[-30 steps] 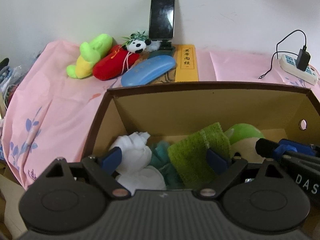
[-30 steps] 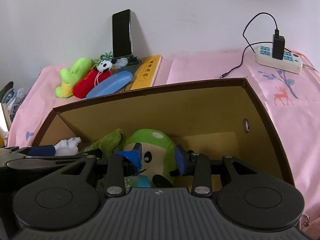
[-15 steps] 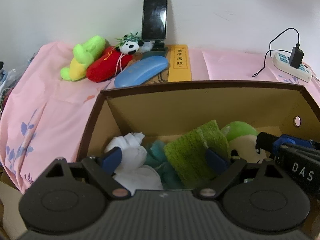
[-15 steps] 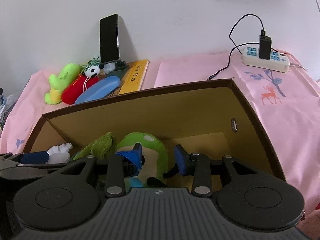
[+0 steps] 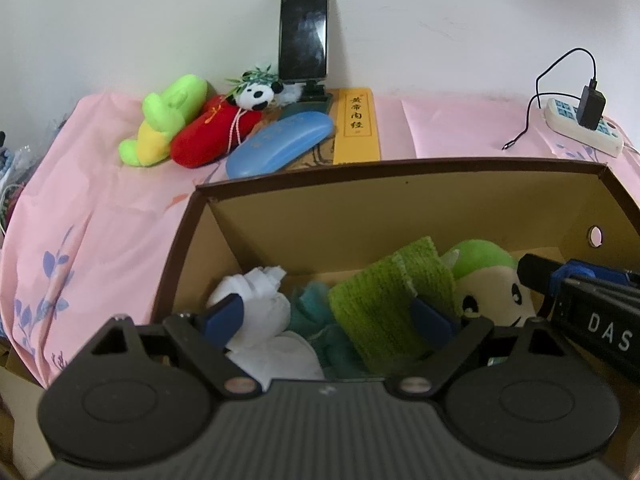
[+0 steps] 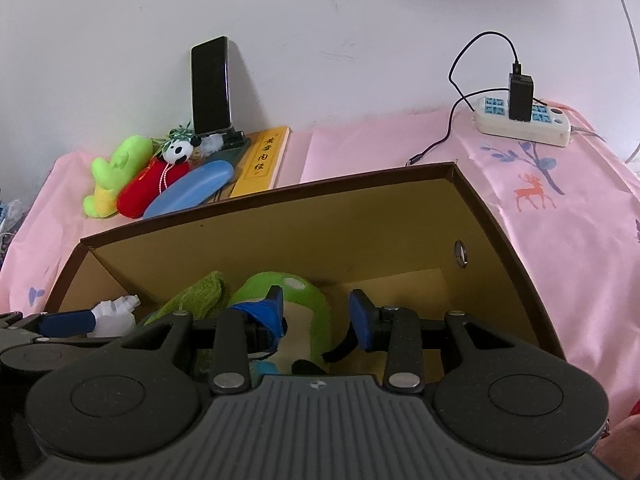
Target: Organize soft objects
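Observation:
A brown cardboard box [image 5: 400, 170] [image 6: 280, 194] holds a white cloth [image 5: 256, 292], a teal cloth [image 5: 312, 304], a green towel [image 5: 380, 296] [image 6: 196, 294] and a green plush doll [image 5: 484, 276] [image 6: 308, 308]. My left gripper [image 5: 326, 316] is open and empty above the white cloth and the towel. My right gripper [image 6: 318, 312] is open around the green doll's head, not squeezing it. On the pink tablecloth behind the box lie a green-yellow plush [image 5: 164, 120] [image 6: 114, 172], a red plush [image 5: 212, 132] [image 6: 150, 184] and a small panda [image 5: 256, 94] [image 6: 178, 150].
A blue case [image 5: 280, 142], a yellow book [image 5: 356, 124] and a phone on a stand [image 5: 304, 32] sit by the wall. A power strip with charger and cable [image 6: 520, 120] lies at the back right. The table's left edge drops off.
Both grippers have drawn back and up a little from the box. The right jaws have widened slightly around the green doll.

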`<state>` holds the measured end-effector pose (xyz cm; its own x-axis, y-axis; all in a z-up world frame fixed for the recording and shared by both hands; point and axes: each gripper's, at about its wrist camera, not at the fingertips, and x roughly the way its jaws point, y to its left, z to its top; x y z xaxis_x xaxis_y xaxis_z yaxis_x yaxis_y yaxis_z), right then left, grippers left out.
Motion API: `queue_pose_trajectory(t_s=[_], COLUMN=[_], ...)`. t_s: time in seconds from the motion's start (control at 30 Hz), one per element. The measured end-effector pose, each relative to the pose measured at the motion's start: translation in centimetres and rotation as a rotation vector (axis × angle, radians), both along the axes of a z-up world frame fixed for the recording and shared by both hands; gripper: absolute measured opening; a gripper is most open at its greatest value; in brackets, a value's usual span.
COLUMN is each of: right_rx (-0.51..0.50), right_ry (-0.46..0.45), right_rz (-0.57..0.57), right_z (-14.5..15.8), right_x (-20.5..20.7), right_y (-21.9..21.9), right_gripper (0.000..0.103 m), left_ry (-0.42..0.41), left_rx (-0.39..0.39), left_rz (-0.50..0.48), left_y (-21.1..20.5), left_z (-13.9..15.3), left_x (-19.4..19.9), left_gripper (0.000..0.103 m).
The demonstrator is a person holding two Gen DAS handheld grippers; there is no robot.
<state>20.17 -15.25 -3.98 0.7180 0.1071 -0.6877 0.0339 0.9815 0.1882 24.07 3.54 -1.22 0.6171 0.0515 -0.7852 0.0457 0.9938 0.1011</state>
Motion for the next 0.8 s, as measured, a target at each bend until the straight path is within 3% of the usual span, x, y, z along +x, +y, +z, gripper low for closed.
queue_pose_trajectory(t_s=[0.43,0.8], right_rx=[-0.015,-0.041], right_ry=[0.041,0.021], right_rz=[0.005,-0.008], right_z=[-0.2,1.2], right_x=[0.5,-0.5], right_y=[0.3,0.2], right_gripper=[0.020,0.020], left_ry=[0.007,-0.015], left_rx=[-0.024,-0.004], left_rz=[0.022,0.048], left_y=[0.5,0.8], left_z=[0.1,1.2], left_x=[0.1,-0.6], left_gripper=[0.093,0.093])
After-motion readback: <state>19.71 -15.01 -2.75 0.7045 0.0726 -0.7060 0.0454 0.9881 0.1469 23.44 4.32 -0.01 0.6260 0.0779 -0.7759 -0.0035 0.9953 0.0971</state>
